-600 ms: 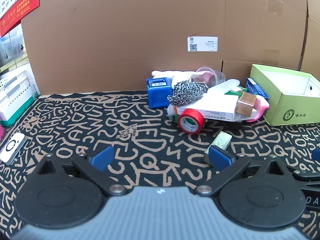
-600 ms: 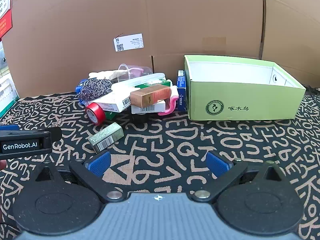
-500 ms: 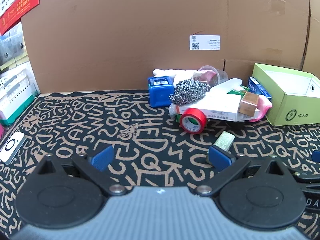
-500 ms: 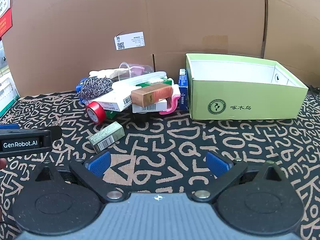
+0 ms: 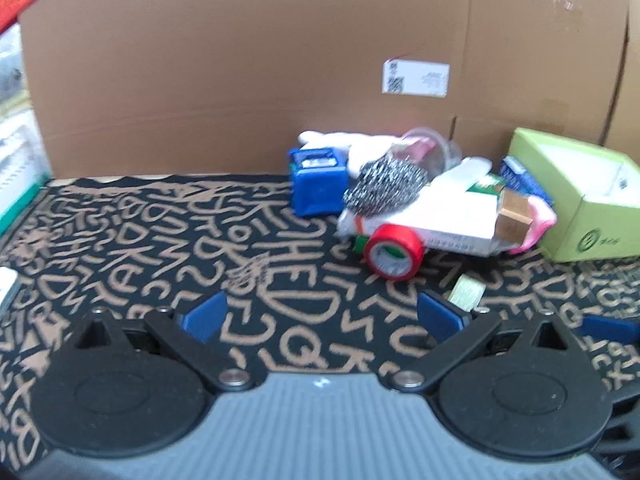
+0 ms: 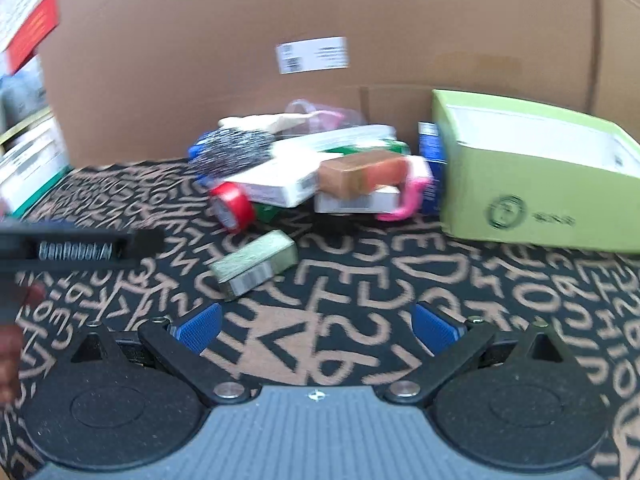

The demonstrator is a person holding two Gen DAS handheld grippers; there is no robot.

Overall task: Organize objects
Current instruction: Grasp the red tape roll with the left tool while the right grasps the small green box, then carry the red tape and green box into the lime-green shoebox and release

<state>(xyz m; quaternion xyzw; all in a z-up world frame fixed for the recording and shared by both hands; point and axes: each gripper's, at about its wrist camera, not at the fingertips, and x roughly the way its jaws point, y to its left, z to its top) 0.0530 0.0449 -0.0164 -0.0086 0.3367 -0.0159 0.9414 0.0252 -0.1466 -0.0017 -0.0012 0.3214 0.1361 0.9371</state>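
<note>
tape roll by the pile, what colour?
Red tape roll, white-and-green label on its face; the left wrist view shows it best.

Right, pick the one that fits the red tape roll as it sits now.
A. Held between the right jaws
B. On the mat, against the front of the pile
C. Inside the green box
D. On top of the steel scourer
B: the red tape roll rests on the patterned mat at the front edge of the pile, below the steel scourer and outside the green box; both sets of jaws are empty.

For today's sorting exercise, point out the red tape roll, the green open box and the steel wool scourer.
red tape roll (image 5: 394, 255), left wrist view, on its round face.
green open box (image 6: 532, 204), right wrist view, on its front wall.
steel wool scourer (image 5: 386, 192), left wrist view, on its middle.
</note>
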